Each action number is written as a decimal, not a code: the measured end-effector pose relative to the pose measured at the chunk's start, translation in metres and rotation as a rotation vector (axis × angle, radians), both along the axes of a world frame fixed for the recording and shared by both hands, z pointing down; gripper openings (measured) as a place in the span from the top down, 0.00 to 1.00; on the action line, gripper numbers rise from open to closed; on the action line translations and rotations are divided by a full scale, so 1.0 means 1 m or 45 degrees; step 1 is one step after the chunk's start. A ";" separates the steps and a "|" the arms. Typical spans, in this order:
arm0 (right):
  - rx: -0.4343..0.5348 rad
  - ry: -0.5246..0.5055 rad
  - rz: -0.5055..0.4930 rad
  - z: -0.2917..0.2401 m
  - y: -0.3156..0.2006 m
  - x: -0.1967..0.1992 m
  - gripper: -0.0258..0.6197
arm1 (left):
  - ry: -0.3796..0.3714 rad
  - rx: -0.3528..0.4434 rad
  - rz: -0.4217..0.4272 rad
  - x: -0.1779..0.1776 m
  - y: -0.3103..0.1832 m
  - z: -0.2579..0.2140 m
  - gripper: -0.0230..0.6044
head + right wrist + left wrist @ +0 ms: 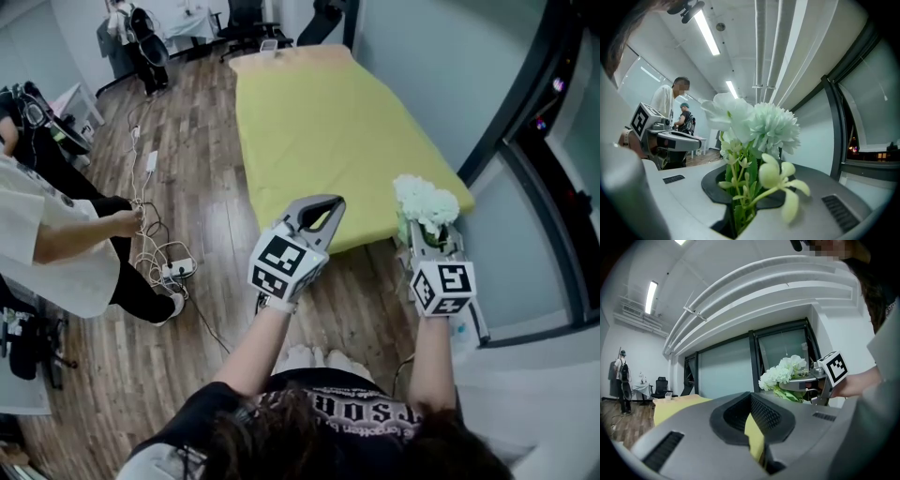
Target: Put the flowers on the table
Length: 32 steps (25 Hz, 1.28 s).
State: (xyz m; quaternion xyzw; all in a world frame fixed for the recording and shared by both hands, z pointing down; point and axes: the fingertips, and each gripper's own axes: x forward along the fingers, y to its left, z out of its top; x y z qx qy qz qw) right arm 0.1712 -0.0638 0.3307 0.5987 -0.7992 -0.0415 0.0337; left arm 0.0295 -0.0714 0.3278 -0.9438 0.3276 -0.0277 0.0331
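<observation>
The right gripper (740,208) is clamped on the green stems (735,185) of a bunch of artificial flowers (757,124). The jaws are nearly together, with the stems pinched low in the dark notch between them. The white and pale green blooms stand at 12 o'clock from the jaws, clear above them. A small cream blossom (780,180) hangs out toward 4 o'clock.

The left gripper (325,206) has its jaws closed tip to tip and carries nothing. Only the yellow cloth shows through the loop they form.

Each gripper bears a marker cube (442,287) with black and white squares and no words. The only lettering is on the holder's dark shirt (337,408); it is cut off by hair and folds, so I cannot read it.

In the head view the blooms lie at 12 o'clock from the right gripper's cube, against the near right corner of the long counter (319,122). The counter is spread with yellow-green cloth and runs away toward 12 o'clock. The left gripper sits at 9 o'clock from the flowers, over the counter's near edge.

At 9 o'clock a second person (56,248) in a white top crouches on the wooden floor (187,187) beside a power strip (178,270) and white cables (145,202). Glazing (562,141) in dark frames fills the 3 o'clock side.
</observation>
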 end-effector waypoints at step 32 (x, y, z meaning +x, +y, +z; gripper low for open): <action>-0.117 -0.009 0.147 0.039 -0.203 0.047 0.84 | 0.009 -0.068 0.143 0.049 -0.218 0.029 0.97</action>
